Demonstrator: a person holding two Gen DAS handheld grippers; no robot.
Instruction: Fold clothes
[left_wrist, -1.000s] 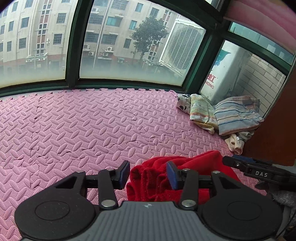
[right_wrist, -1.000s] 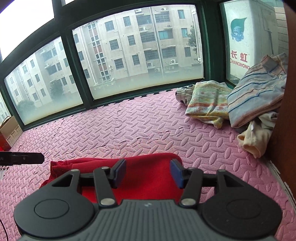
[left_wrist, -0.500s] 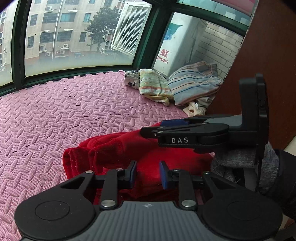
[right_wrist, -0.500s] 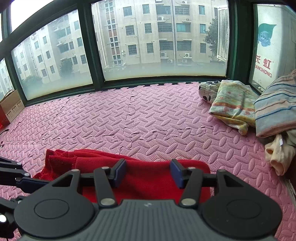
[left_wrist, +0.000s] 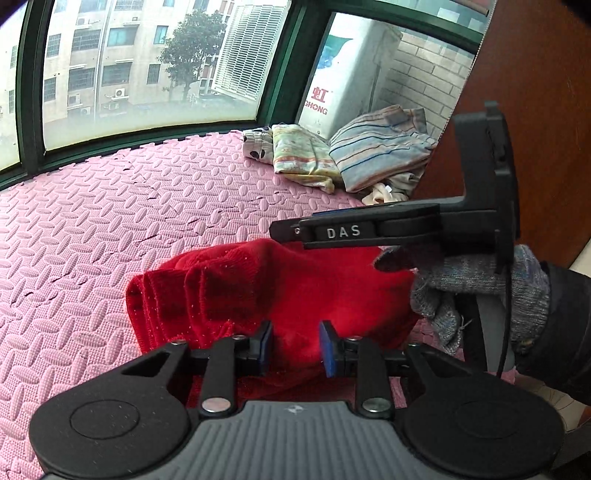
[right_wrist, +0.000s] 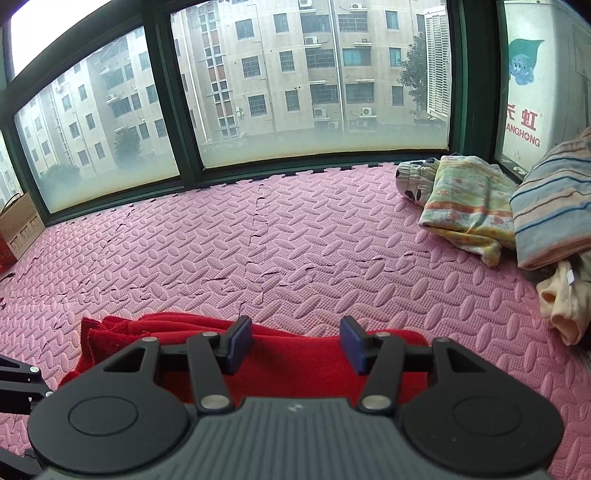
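Pink foam puzzle-mat floor (right_wrist: 295, 251) with raised oval tread runs ahead of both my grippers up to a dark green window frame (right_wrist: 192, 173); beige apartment blocks outside.

White outdoor unit behind the glass, far right of my right gripper: cartoon blue figure with a green leaf, red characters, and red lettering cut off by the frame, "ANGHONG" (right_wrist: 522, 138). From the left wrist view only "GHONG" shows.

Pile of loose clothes (left_wrist: 347, 158) ahead and right of both grippers, by the brown wall: a blue-and-tan striped piece, a pale floral one, a spotted one, a cream one underneath.

Task item: red knit garment (left_wrist: 280, 291), bunched and partly folded on the mat, right under and in front of both grippers. Thick layered folds on its left side, flatter panel to the right.

My left gripper (left_wrist: 295, 347): jaws narrow, they have just been closing. Red knit sits in the gap between the blue pads, but I cannot tell whether the pads actually press on it.

My right gripper (right_wrist: 295, 345): jaws about half apart, blue pads over the near edge of the red garment, nothing pinched between them that I can see. From the left wrist view its finger crosses above the garment, white "DAS" label (left_wrist: 343, 232) on the side.

My right hand (left_wrist: 480, 291) in a grey knit glove wraps that gripper's handle, dark sleeve behind it.
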